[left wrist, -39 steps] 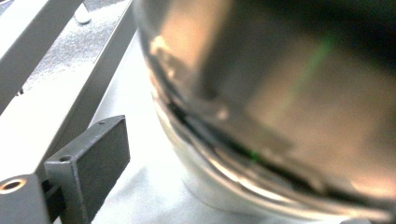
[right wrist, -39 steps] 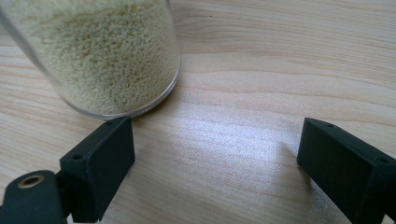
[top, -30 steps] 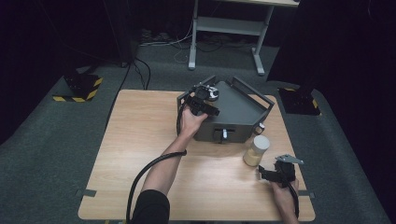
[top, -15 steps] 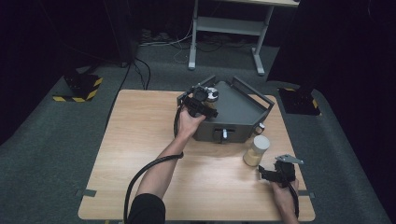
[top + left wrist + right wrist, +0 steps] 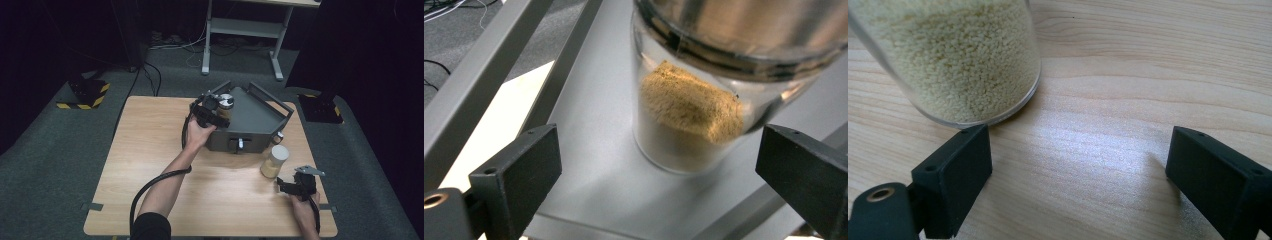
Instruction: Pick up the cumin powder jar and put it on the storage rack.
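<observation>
On the far side of the tabletop [image 5: 150,150], the left claw [image 5: 659,180] hangs released around a metal-lidded jar [image 5: 689,115] of brown powder standing in the grey tray [image 5: 260,120], perhaps not touching it. Near right, the right claw [image 5: 1075,175] rests released just beside a grain jar [image 5: 963,55].

Both grippers are black. The left gripper [image 5: 216,109] trails a thick black cable [image 5: 150,187] along a bare forearm with a dark sleeve [image 5: 150,226] at the upper arm. The right gripper [image 5: 290,186] carries a grey three-cornered plate [image 5: 309,171]. Jaws are blocky black slabs with small screw holes; a brass-ringed hole [image 5: 880,194] sits beside one.
</observation>
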`<state>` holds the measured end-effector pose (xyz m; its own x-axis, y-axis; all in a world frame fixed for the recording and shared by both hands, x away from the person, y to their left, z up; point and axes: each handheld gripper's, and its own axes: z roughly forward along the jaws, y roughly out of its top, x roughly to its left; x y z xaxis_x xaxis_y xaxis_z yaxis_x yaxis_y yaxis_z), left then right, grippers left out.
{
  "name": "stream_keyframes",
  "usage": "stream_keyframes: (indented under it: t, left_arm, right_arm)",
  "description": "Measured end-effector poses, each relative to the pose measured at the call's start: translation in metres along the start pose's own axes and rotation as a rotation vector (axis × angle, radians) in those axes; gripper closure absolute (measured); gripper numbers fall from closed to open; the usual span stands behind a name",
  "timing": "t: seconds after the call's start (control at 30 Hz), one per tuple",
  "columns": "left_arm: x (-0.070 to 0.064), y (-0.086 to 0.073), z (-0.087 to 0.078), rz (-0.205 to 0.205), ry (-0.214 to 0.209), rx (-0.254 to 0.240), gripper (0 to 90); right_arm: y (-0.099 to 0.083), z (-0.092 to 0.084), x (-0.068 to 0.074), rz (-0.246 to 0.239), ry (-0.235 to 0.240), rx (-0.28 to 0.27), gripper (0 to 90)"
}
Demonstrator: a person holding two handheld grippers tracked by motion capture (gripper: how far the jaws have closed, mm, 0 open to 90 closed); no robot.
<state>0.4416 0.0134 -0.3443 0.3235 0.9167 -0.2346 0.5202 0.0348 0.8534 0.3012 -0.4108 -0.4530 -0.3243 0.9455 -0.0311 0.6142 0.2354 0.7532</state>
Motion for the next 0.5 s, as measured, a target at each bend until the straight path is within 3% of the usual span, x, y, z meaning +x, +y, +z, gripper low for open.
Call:
stream_keyframes:
  t: [0.5]
  left_arm:
    - [0.004,-0.005,-0.028,0.013,-0.034,-0.029,4.1]
  right_arm:
    - [0.000,0.000,0.001,0.003,-0.002,0.001,10.6]
